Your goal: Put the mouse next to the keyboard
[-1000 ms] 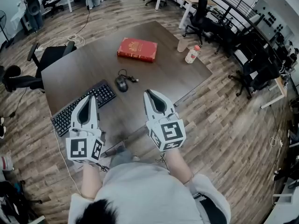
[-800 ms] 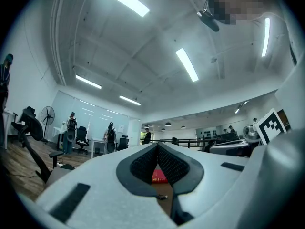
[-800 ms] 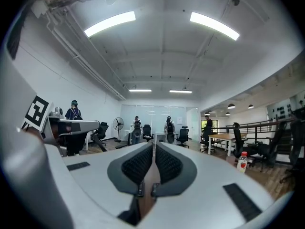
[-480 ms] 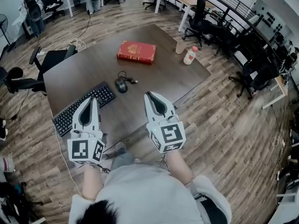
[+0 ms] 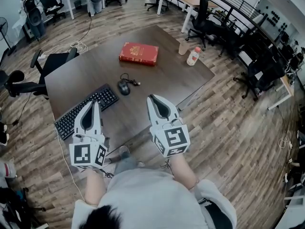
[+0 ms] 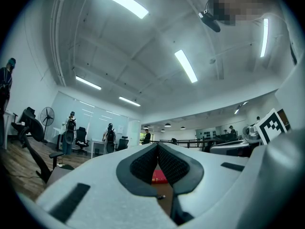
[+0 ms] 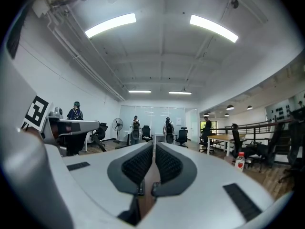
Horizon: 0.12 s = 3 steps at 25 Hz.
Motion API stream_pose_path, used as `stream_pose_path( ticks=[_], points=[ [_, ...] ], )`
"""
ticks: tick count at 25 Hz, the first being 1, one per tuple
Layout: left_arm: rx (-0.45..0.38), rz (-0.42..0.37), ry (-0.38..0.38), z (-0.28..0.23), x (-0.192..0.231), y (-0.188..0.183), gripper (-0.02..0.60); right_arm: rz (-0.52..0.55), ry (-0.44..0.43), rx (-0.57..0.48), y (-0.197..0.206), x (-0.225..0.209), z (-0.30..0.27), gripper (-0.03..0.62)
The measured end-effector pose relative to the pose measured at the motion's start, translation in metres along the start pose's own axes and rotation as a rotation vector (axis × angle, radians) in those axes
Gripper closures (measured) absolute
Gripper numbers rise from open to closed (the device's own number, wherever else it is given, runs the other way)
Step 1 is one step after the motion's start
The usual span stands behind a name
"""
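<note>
A black wired mouse (image 5: 124, 86) lies mid-table, its cable (image 5: 129, 77) looped just behind it. The black keyboard (image 5: 81, 112) lies slantwise at the table's near left corner, a short gap from the mouse. My left gripper (image 5: 94, 102) is shut with nothing in it, its tip over the keyboard's near edge. My right gripper (image 5: 151, 97) is shut and empty too, near the table's front edge, right of the mouse and nearer to me. In the left gripper view the jaw tips (image 6: 157, 146) meet; in the right gripper view the pads (image 7: 153, 149) lie closed together.
A red book (image 5: 139, 53) lies at the far middle of the dark table (image 5: 171, 80). A cup (image 5: 183, 47) and a red-labelled bottle (image 5: 193, 56) stand at the far right corner. Office chairs (image 5: 47, 61) surround the table on a wooden floor.
Both grippers stay shut and hold about the same place. The table and its things have drifted slightly in the head view.
</note>
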<state>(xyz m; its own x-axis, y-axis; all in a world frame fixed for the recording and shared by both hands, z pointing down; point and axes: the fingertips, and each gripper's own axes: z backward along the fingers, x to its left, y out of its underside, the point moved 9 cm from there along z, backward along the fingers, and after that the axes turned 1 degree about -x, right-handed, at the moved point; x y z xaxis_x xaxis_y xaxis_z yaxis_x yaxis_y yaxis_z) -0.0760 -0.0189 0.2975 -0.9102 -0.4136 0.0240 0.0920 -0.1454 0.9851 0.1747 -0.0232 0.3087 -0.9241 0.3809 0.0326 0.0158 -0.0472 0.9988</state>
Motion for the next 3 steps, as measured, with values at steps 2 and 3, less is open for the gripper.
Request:
stream_pose_path(
  ticks=[2, 3],
  points=[
    [-0.001, 0.000, 0.002, 0.0012, -0.0001, -0.0002, 0.572, 0.000, 0.000, 0.000, 0.0001, 0.0012, 0.0003, 0.571],
    [-0.001, 0.000, 0.004, 0.0017, -0.0002, -0.0004, 0.572, 0.000, 0.000, 0.000, 0.0002, 0.0018, 0.0004, 0.572]
  ],
)
